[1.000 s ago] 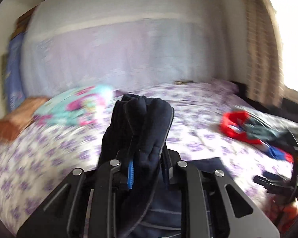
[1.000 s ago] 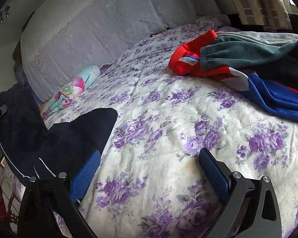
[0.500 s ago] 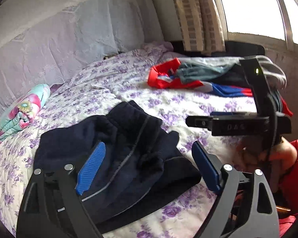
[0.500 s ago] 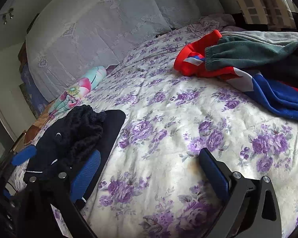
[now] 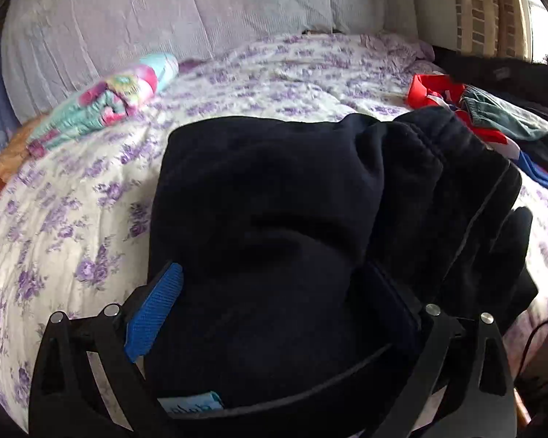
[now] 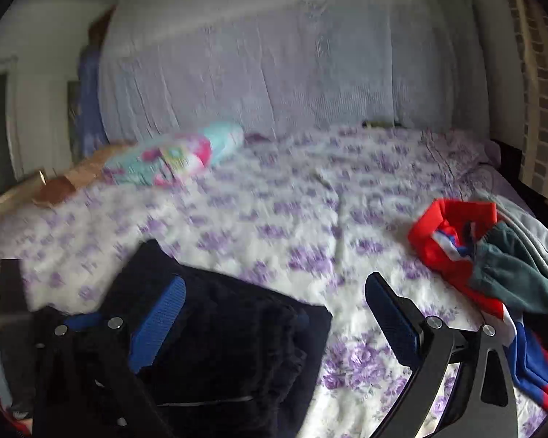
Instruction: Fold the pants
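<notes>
On bed: dark navy pants (image 5: 274, 219) bunched in a loose folded heap on the purple-floral bedspread (image 5: 73, 226), near the front edge.
Left gripper (image 5: 274, 303): spread wide, blue pads either side of the pants heap; fabric bulges up between the fingers. Right pad mostly buried in cloth. Can't tell whether the pads actually touch the fabric or just straddle it.
Right gripper (image 6: 274, 314): wide open, holding nothing. Left pad sits over the pants (image 6: 230, 335), right pad over bare bedspread (image 6: 274, 219).
Pants detail: thin light stripe runs along one side; a light blue label (image 5: 190, 403) shows at the near edge.
Clothes pile (image 6: 475, 262): red, blue, green and grey garments on the right side of the bed, apart from the pants.
Pillow (image 6: 171, 157): pink and teal print, far left by the headboard drape.
Right wrist view: motion-blurred.
</notes>
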The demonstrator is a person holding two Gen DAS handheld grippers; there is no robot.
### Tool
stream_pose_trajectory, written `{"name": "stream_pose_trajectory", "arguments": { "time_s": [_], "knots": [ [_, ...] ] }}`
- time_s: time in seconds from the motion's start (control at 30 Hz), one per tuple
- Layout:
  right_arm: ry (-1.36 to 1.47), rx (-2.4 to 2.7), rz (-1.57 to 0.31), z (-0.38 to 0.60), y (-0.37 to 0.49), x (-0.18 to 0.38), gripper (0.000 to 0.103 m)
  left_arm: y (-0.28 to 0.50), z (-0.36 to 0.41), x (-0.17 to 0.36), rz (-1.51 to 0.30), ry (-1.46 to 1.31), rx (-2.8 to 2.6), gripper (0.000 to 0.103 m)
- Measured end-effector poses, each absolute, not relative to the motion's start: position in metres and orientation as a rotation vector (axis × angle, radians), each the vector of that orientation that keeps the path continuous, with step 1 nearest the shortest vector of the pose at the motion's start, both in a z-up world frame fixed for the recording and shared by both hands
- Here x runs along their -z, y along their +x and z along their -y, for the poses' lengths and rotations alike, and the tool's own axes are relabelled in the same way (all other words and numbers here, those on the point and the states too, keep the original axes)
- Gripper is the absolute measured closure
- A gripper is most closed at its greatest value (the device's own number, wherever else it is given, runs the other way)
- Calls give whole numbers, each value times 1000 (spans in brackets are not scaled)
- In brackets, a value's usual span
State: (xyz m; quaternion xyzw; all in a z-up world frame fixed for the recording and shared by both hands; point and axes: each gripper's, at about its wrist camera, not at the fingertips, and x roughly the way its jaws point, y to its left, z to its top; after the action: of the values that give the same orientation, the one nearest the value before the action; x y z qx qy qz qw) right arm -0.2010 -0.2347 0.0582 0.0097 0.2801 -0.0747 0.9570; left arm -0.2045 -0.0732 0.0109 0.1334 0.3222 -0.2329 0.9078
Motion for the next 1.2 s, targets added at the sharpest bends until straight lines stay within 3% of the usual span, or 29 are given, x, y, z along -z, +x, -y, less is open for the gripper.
{"name": "stream_pose_trajectory", "arguments": {
  "time_s": [0.07,0.17,0.5,0.6,0.7,0.77,0.87,1.03,1.17,1.2],
  "knots": [
    [-62,224,-697,241,-186,-16,4,-215,67,-13,-661,282,519,8],
    [147,130,-724,276,-198,-3,4,-213,57,-15,-679,265,595,7],
    [-36,27,-518,199,-209,-77,4,-160,26,-80,-588,107,566,7],
    [-131,-16,-557,170,-211,-64,4,-108,44,-69,-744,131,553,7],
    [-233,14,-741,161,-207,-12,3,-55,61,-7,-1038,171,562,4],
    [-304,23,-665,160,-221,7,3,-36,47,9,-1111,12,648,4],
    [-270,19,-698,162,-226,-7,4,-45,37,3,-1065,-5,626,4],
    [-135,-21,-589,179,-251,-48,4,-89,0,-30,-940,-147,697,5],
    [-69,88,-774,205,-230,-3,4,-120,10,-1,-999,-17,690,5],
    [54,49,-796,219,-229,11,4,-128,8,8,-938,-14,675,4]
  ]
}}
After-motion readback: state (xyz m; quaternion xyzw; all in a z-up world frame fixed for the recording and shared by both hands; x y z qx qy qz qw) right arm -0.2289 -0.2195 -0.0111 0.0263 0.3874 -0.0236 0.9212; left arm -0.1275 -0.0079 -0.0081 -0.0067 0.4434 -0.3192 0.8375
